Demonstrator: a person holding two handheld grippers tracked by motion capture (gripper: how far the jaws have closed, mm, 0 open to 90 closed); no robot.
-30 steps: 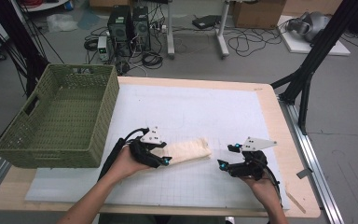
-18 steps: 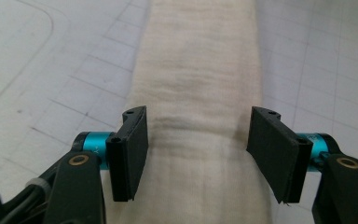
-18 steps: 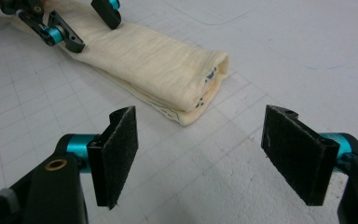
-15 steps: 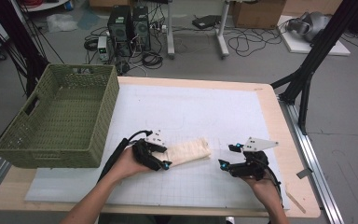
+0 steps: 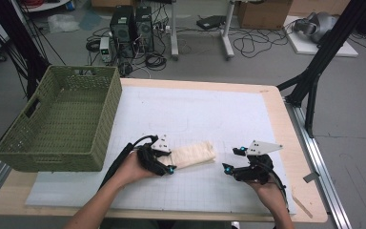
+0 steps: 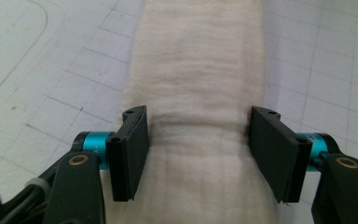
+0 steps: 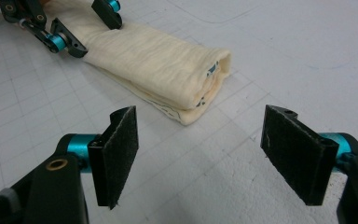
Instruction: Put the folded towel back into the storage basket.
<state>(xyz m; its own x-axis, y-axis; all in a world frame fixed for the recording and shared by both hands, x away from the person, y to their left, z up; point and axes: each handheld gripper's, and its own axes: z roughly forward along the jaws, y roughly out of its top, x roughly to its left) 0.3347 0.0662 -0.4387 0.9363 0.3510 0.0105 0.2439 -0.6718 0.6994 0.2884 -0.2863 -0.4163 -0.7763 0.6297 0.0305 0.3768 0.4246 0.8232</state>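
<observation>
Your left gripper [image 6: 193,154] straddles the near end of the towel [image 5: 194,154], a folded cream roll lying on the white mat [image 5: 248,119] in front of you. Its jaws stand wide, one on each side of the roll; they have just been closing in a little, and the pads look to be right at the cloth's flanks, pinching it slightly, though you cannot call it a firm grip from these pictures. The towel's long axis runs across the table from your left hand toward your right, its far end tipped a bit away from you, so the left jaws cross that axis squarely. Your right gripper [image 7: 200,158] hangs open and empty, jaws well apart, aimed at the towel's folded free end [image 7: 205,81], which lies ahead of it and a touch to its left, near but not touching. The left hand is plainly the nearer one; the right would need to travel along the towel's axis to reach that end. The green basket [image 5: 57,157] sits at the table's left edge, just beyond your left arm, and it looks empty inside. The towel lies well clear of it, toward the table's middle.
</observation>
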